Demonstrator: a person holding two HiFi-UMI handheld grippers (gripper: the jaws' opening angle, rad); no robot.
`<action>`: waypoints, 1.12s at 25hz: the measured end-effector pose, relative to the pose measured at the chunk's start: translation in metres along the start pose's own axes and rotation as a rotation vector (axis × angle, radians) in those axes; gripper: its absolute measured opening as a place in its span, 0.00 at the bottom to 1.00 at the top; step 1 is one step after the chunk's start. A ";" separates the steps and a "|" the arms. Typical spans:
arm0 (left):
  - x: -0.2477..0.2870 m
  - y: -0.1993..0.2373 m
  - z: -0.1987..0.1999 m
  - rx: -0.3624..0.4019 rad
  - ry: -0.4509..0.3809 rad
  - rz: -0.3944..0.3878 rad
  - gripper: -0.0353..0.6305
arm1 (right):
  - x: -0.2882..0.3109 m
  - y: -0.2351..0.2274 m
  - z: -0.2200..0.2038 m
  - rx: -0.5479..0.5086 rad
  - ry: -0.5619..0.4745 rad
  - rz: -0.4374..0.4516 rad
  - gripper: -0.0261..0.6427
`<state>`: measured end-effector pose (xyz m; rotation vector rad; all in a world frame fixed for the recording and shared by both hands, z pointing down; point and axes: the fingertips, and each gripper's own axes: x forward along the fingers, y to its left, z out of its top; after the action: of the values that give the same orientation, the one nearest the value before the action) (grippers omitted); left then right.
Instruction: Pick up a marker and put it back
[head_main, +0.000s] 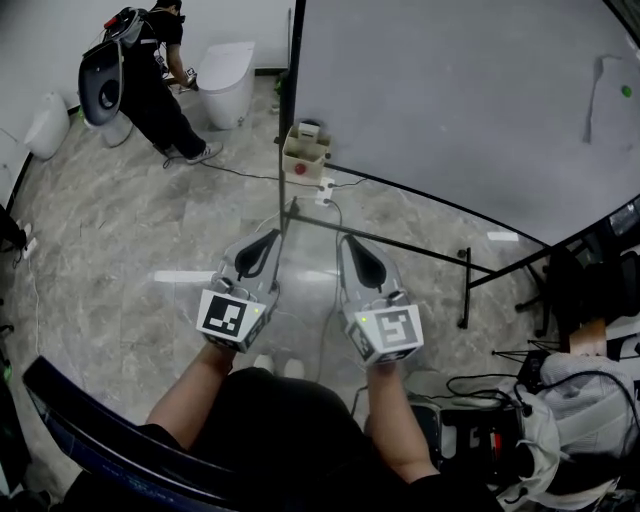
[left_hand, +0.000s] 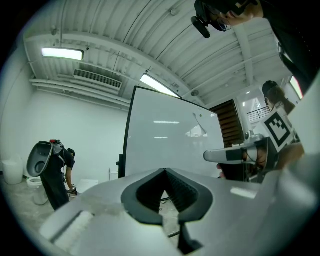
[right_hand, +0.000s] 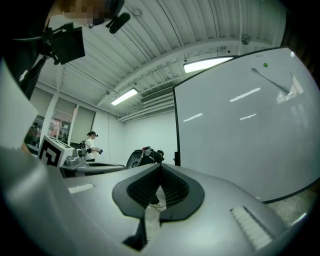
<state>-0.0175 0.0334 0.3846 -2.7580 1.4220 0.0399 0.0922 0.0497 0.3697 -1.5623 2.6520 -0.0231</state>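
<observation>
Grey marble floor; whiteboard standing; ribbed white ceiling.

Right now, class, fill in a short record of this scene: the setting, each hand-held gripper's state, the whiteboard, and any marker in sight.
setting: room with grey marbled floor
left hand-held gripper: shut, nothing between its jaws
right hand-held gripper: shut, nothing between its jaws
whiteboard: on a black stand, ahead of both grippers
small box: at the whiteboard's edge, contents unclear
marker: none clearly visible
other person: bending over, far left
</observation>
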 end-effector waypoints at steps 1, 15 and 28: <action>0.001 0.000 0.000 0.003 -0.005 0.002 0.06 | 0.001 0.000 -0.002 0.007 0.004 0.001 0.05; 0.009 0.015 0.004 0.029 -0.002 0.063 0.06 | 0.011 -0.008 -0.002 0.010 0.002 0.011 0.05; 0.047 0.040 -0.005 0.015 0.008 -0.010 0.06 | 0.054 -0.016 -0.012 -0.006 0.032 -0.014 0.05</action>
<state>-0.0231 -0.0279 0.3871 -2.7567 1.4040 0.0183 0.0793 -0.0055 0.3801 -1.5958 2.6677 -0.0422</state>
